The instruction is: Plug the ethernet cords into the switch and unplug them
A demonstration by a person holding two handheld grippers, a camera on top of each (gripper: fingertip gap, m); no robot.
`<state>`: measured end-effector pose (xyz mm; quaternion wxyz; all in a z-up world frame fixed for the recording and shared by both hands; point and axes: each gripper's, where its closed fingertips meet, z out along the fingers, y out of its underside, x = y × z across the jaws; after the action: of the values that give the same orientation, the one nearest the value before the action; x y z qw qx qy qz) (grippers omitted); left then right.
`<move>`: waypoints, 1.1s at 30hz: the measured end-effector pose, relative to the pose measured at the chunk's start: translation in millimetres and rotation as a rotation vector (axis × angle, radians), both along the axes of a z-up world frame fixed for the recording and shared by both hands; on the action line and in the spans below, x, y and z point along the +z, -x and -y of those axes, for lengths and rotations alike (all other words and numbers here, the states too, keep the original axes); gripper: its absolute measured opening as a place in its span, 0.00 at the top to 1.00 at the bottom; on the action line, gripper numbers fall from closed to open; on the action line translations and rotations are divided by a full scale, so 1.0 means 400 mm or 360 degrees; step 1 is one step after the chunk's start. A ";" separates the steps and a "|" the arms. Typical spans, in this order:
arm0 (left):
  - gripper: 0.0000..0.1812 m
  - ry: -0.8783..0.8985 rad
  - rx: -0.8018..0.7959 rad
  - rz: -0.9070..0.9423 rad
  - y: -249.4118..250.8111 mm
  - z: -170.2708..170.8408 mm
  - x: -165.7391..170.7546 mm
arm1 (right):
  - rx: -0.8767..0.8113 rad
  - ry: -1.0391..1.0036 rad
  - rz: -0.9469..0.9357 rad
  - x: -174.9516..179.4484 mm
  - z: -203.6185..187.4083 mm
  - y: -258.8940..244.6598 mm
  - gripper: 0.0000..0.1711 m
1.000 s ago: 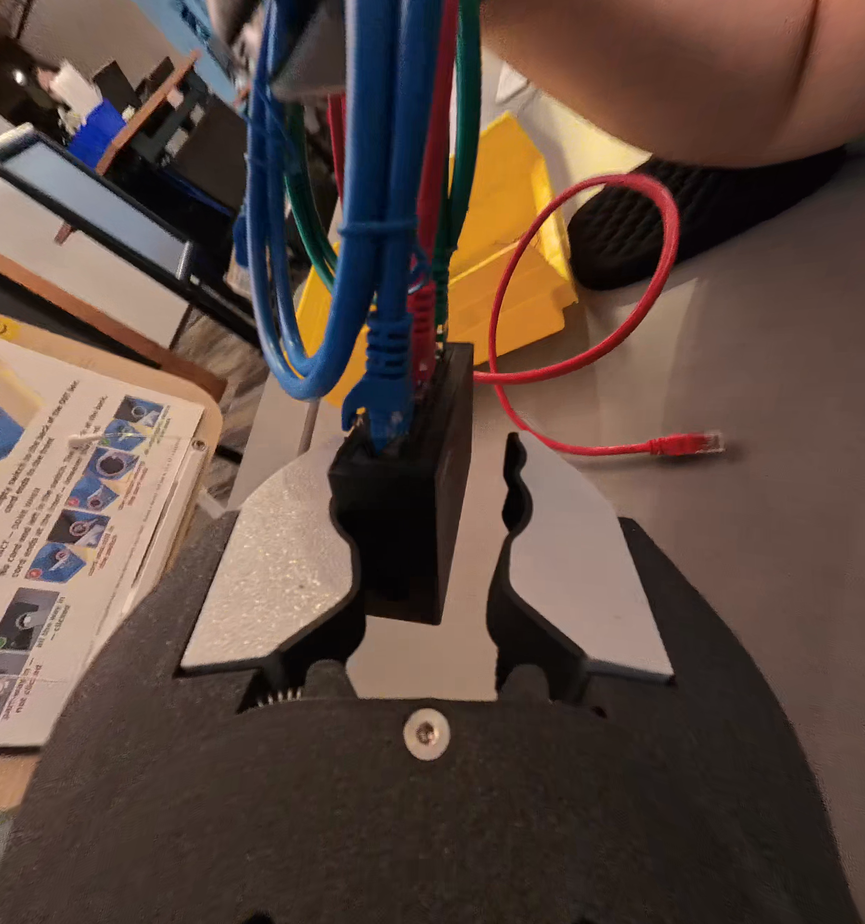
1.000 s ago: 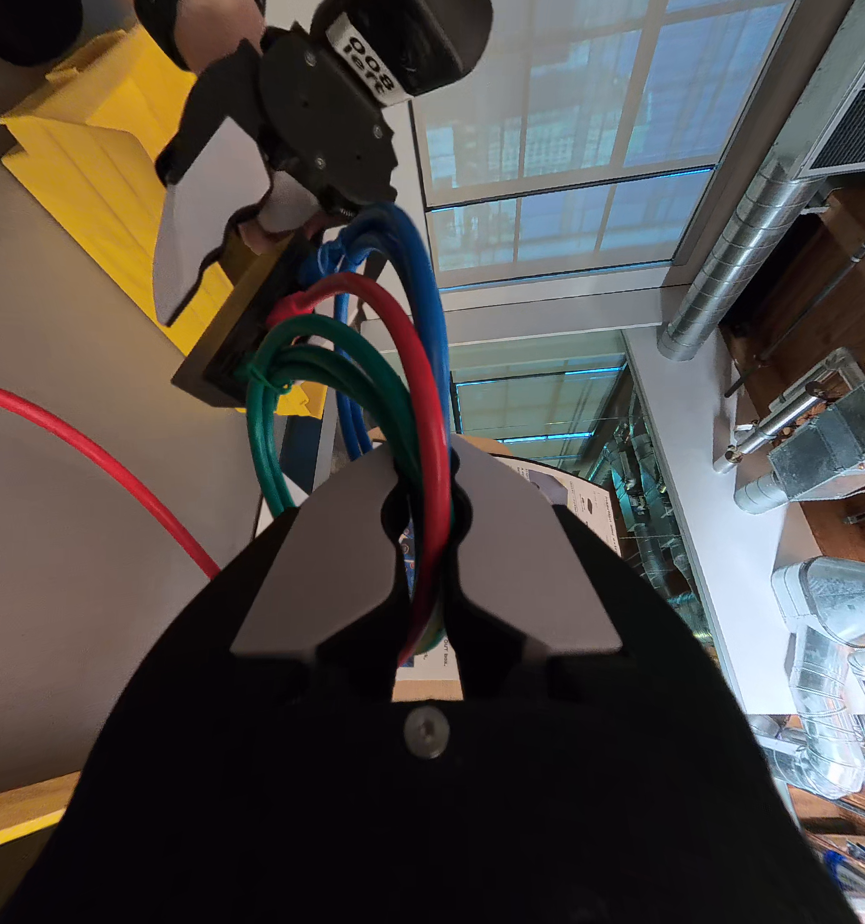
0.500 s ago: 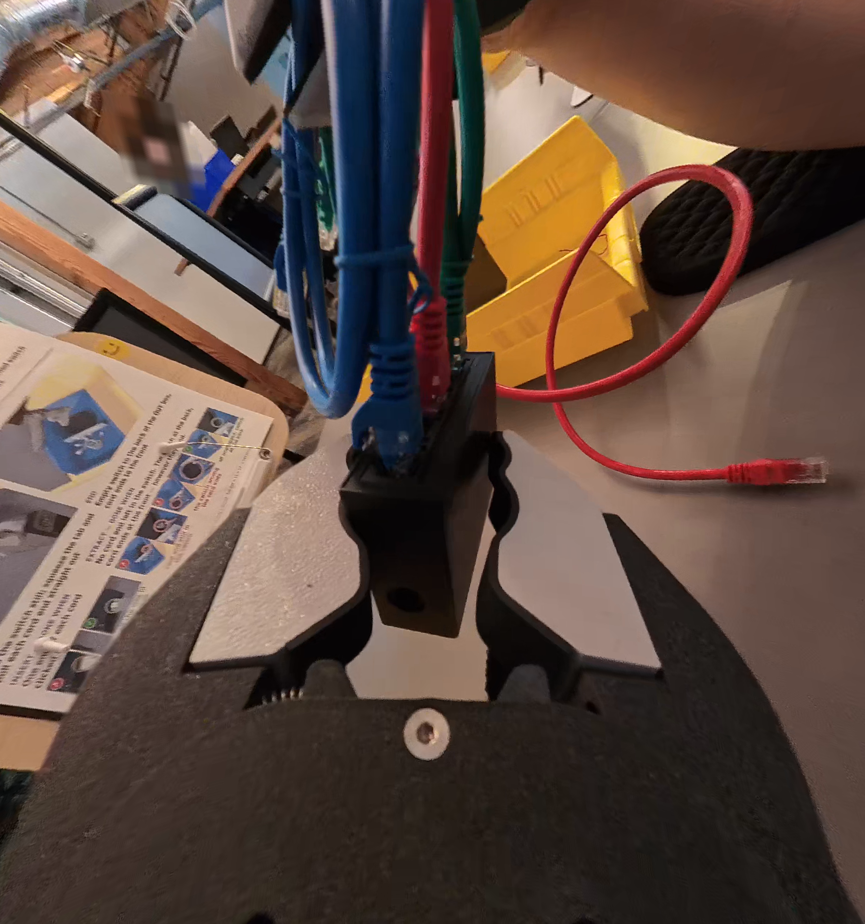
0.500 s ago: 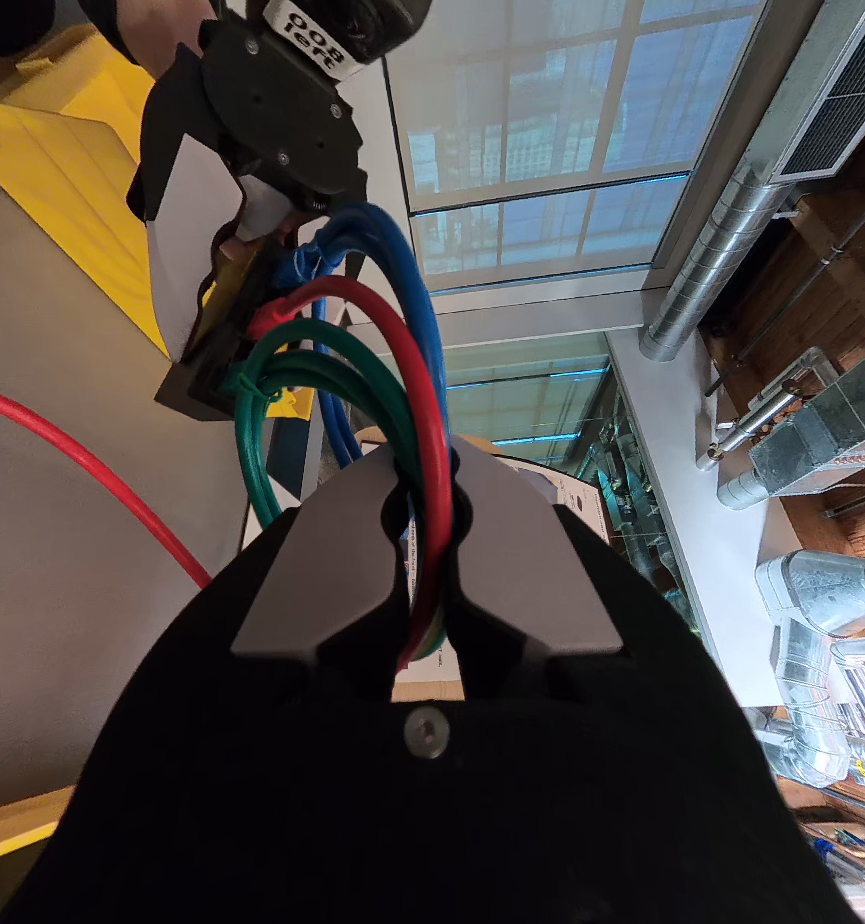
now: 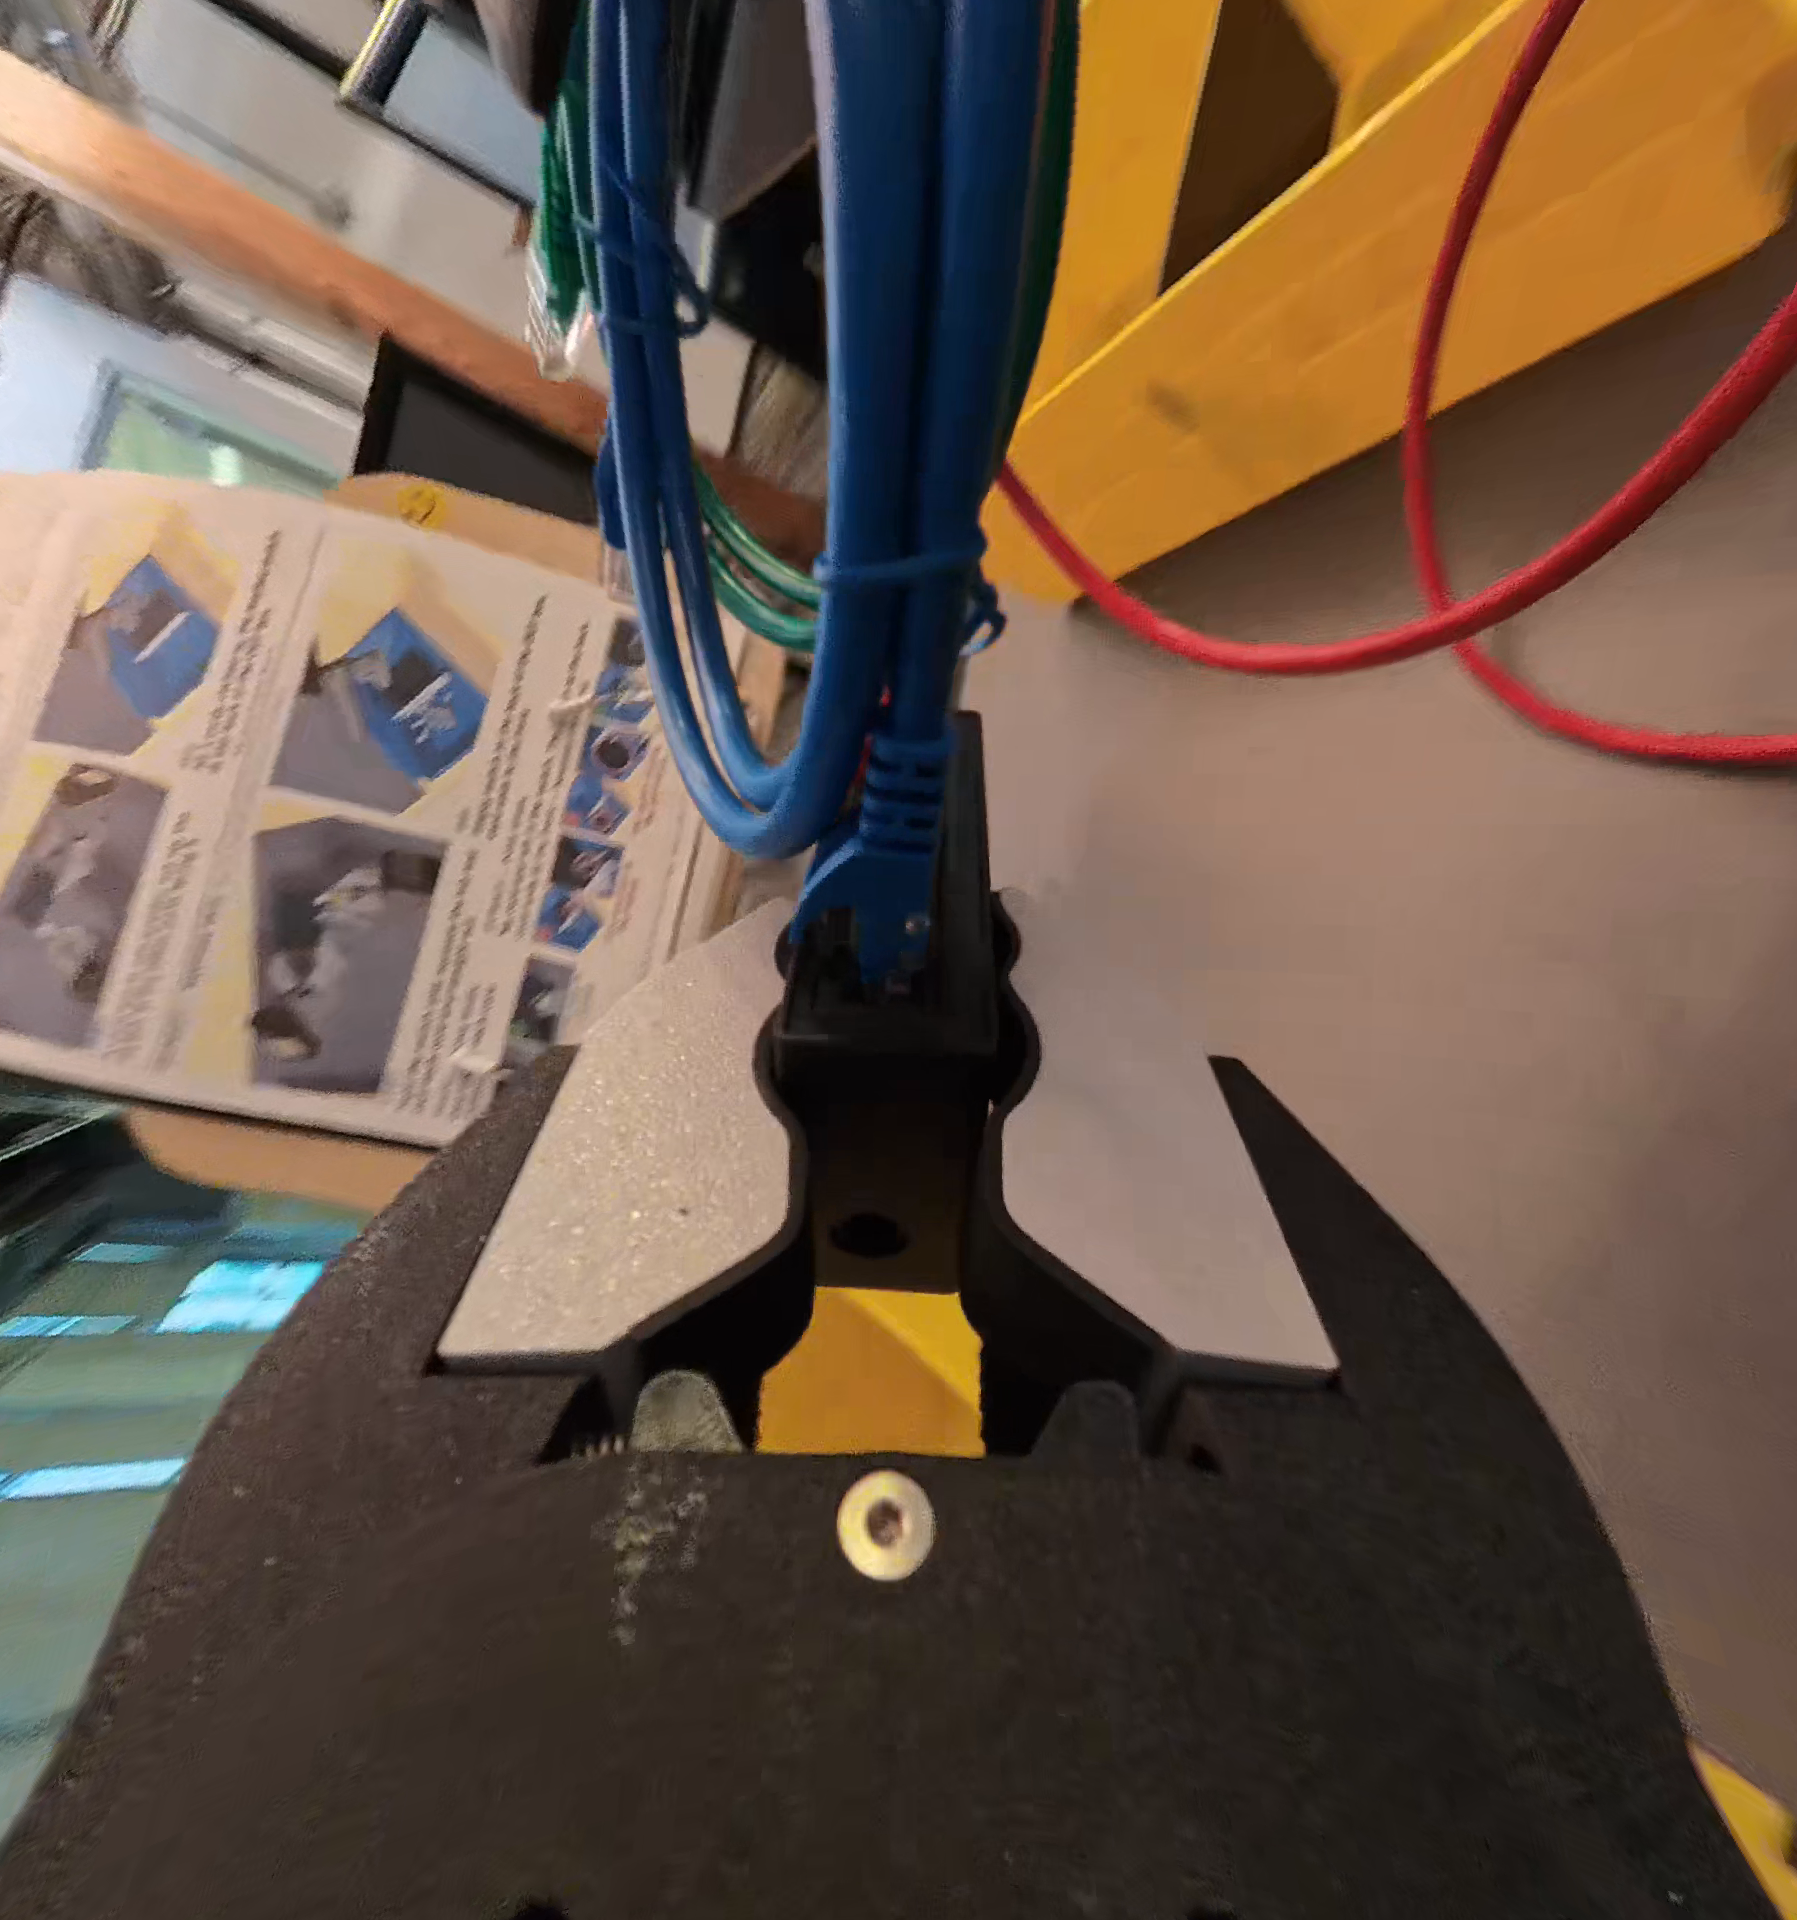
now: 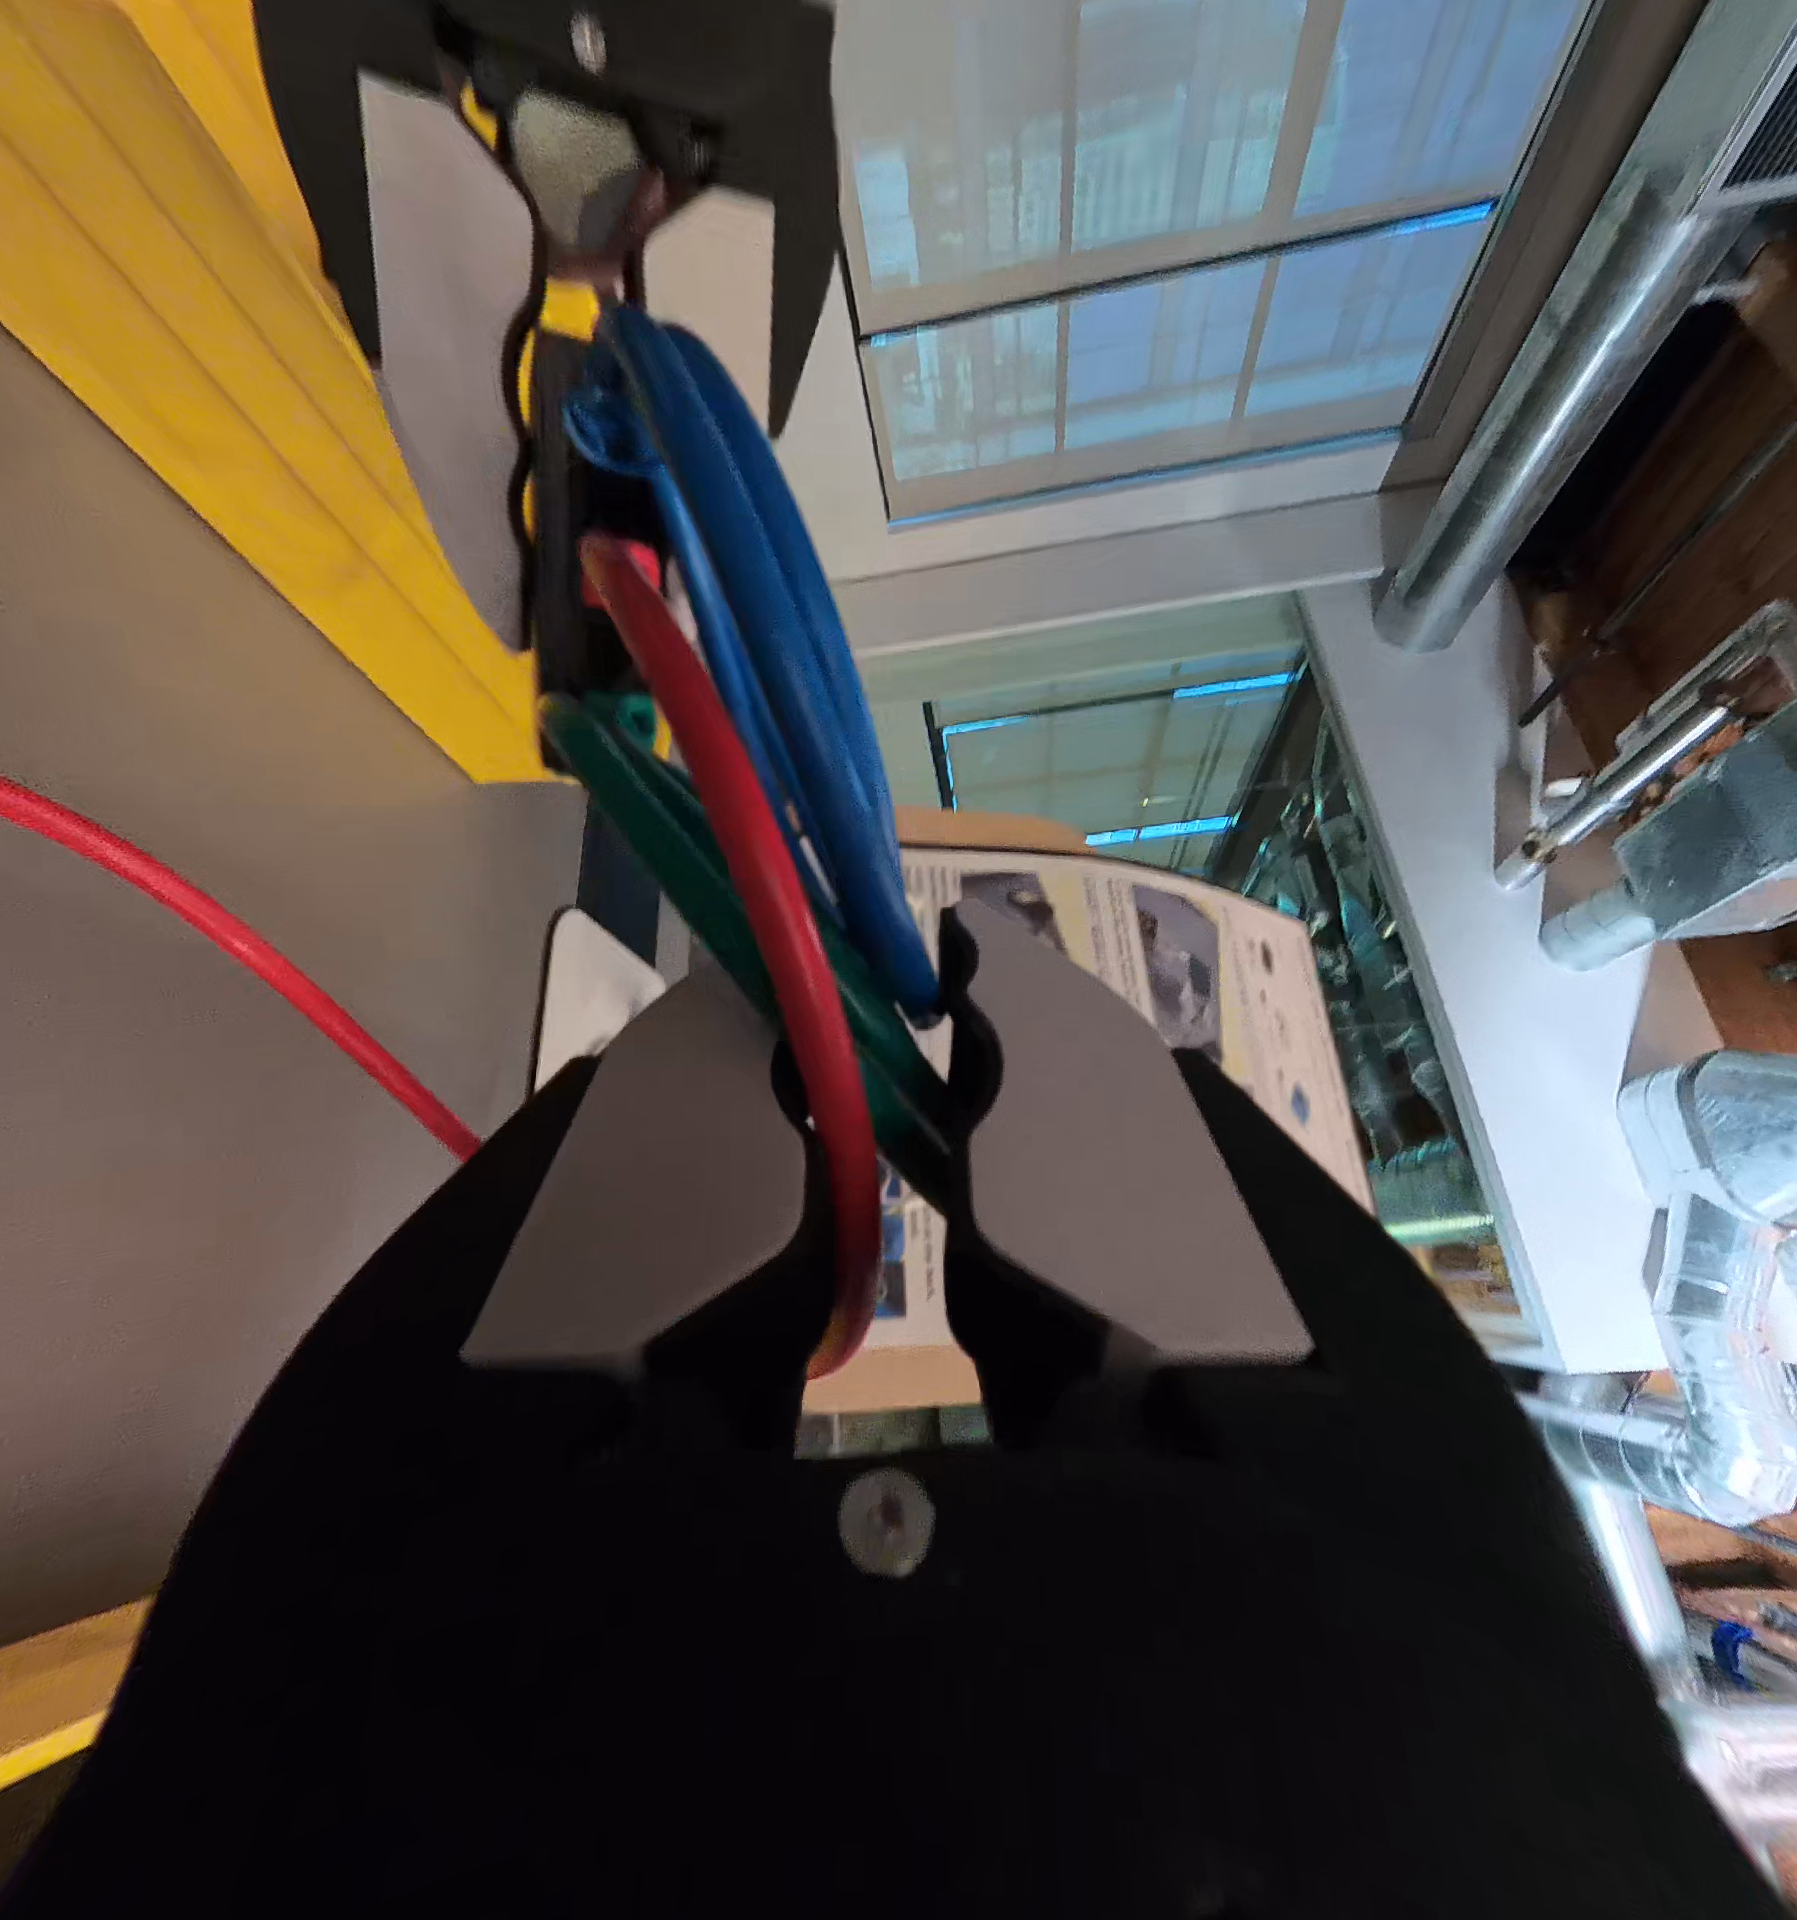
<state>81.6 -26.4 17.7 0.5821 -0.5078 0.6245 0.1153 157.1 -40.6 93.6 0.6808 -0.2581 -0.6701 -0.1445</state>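
Far left: printed instruction sheet on a tan board [image 5: 281,790], blurred, lying beside the grey tabletop [image 5: 1445,1039].
Left gripper [image 5: 889,997]: black hand-held tool with grey finger pads; jaws closed down onto the narrow sides of the small black box-shaped ethernet switch [image 5: 889,1091], which is held off the table.
Switch axis: its long side runs forward along the fingers, port face turned up and away from the camera.
Plugged cords: bundled blue ethernet cord [image 5: 904,810] seated in the nearest port; in the right wrist view a short red cord [image 6: 769,883] and a coiled green cord [image 6: 686,831] also enter the switch [image 6: 561,582].
Right gripper [image 6: 873,997]: jaws partly closed around the loops of the red, green and blue [image 6: 821,727] cords, well back from the plugs; pinching or just hooking the cords, cannot tell.
Key relation: switch lies straight ahead of the right gripper, cords arching from ports to its jaws. Pulling on the loops would likely strain the latches; a grip at a plug looks better for unplugging.
Right side: yellow plastic bin [image 5: 1393,260]; loose red cord [image 5: 1496,603] curled on the table, unplugged.
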 end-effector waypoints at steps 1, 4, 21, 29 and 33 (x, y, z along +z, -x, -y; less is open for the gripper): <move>0.84 -0.0050 0.0075 -0.0041 0.011 -0.011 0.004 | -0.0047 0.0017 0.0005 -0.010 -0.021 -0.003 0.87; 0.84 -0.0183 0.0262 -0.0158 0.046 -0.041 0.013 | -0.0176 0.0105 -0.0002 -0.042 -0.082 -0.014 0.85; 0.84 -0.0340 0.0402 -0.0248 0.092 -0.090 0.031 | -0.0280 0.0545 -0.0248 -0.078 -0.136 -0.009 0.77; 0.84 -0.0274 0.0399 -0.0199 0.103 -0.095 0.034 | -0.0276 0.0766 -0.0192 -0.118 -0.122 -0.011 0.74; 0.83 -0.0169 0.0367 -0.0123 0.100 -0.099 0.026 | -0.0261 0.0820 -0.0165 -0.127 -0.111 -0.012 0.70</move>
<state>41.6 13.1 27.9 0.5665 -0.5399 0.5769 0.2341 161.9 3.8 42.9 0.6123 -0.4832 -0.6257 -0.0106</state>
